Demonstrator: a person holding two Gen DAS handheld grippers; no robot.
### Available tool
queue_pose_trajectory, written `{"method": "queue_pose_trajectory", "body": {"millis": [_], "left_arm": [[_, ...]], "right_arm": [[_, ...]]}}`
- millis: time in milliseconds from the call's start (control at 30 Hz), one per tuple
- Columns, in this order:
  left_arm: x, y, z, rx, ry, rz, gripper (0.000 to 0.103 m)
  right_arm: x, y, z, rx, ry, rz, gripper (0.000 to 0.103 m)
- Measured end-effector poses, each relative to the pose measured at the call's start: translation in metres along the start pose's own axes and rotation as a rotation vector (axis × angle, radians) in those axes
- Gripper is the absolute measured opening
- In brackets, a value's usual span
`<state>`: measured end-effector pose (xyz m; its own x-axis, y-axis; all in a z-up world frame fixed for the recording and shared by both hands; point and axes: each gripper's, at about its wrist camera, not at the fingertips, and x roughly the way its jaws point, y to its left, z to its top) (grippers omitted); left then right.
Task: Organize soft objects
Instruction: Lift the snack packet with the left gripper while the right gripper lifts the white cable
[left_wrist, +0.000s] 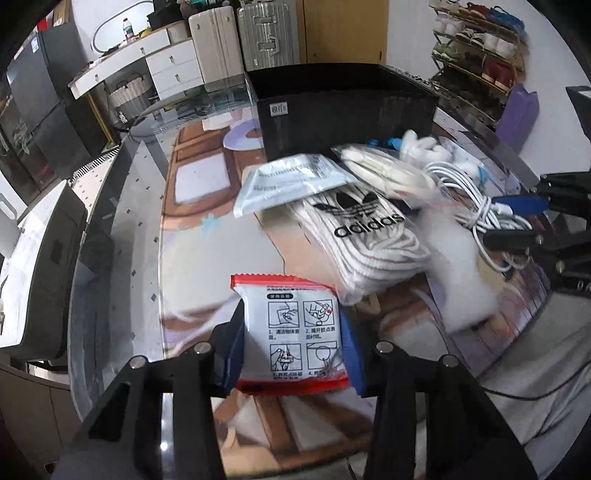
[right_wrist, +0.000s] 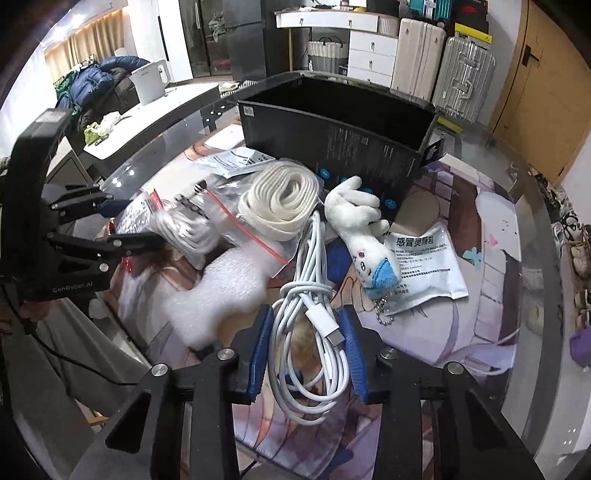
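Left fingers (left_wrist: 291, 345) — clamped on the red-edged sachet (left_wrist: 295, 328), a flat, slick plastic packet at the near edge of the glass counter (left_wrist: 122, 236). Risk, as I judge it: smooth film slides out on the lift.

Centre — bagged white socks (left_wrist: 364, 236), ribbed knit in crinkly film; coiled cream strap (right_wrist: 280, 201), woven; black box (right_wrist: 332, 122), rigid card, open-topped, behind the pile.

Right fingers (right_wrist: 304, 343) — closed around the white cable bundle (right_wrist: 314, 306), glossy and springy. Risk: loose loops trail, snagging the plush toy (right_wrist: 364, 229) just beside or dragging the foil sachet (right_wrist: 424, 266).
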<state>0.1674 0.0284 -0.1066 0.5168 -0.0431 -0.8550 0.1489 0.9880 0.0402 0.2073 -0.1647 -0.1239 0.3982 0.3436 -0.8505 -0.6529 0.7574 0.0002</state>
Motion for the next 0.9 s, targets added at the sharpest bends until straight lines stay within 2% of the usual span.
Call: {"method": "queue_pose_trajectory", "body": {"millis": [100, 200, 367, 500, 667, 900], "left_arm": [[-0.01, 0.001, -0.005, 0.012, -0.032, 0.016, 0.044], [-0.019, 0.003, -0.003, 0.004, -0.057, -0.01, 0.044], [-0.03, 0.001, 0.002, 0.004, -0.09, -0.031, 0.044], [-0.039, -0.003, 0.005, 0.007, -0.113, -0.048, 0.044], [-0.044, -0.011, 0.008, 0.02, -0.13, -0.06, 0.044], [-0.045, -0.02, 0.005, 0.038, -0.13, -0.058, 0.044]], "right_arm": [[-0.009, 0.006, -0.004, -0.028, -0.011, -0.014, 0.037], [-0.008, 0.017, -0.01, -0.078, 0.007, -0.037, 0.037], [-0.017, 0.018, -0.01, -0.062, -0.017, 0.037, 0.038], [-0.02, 0.017, -0.003, -0.055, -0.043, 0.023, 0.046], [-0.012, 0.016, 0.0, -0.058, -0.011, 0.026, 0.046], [-0.007, 0.015, -0.004, -0.103, 0.024, -0.044, 0.046]]}}
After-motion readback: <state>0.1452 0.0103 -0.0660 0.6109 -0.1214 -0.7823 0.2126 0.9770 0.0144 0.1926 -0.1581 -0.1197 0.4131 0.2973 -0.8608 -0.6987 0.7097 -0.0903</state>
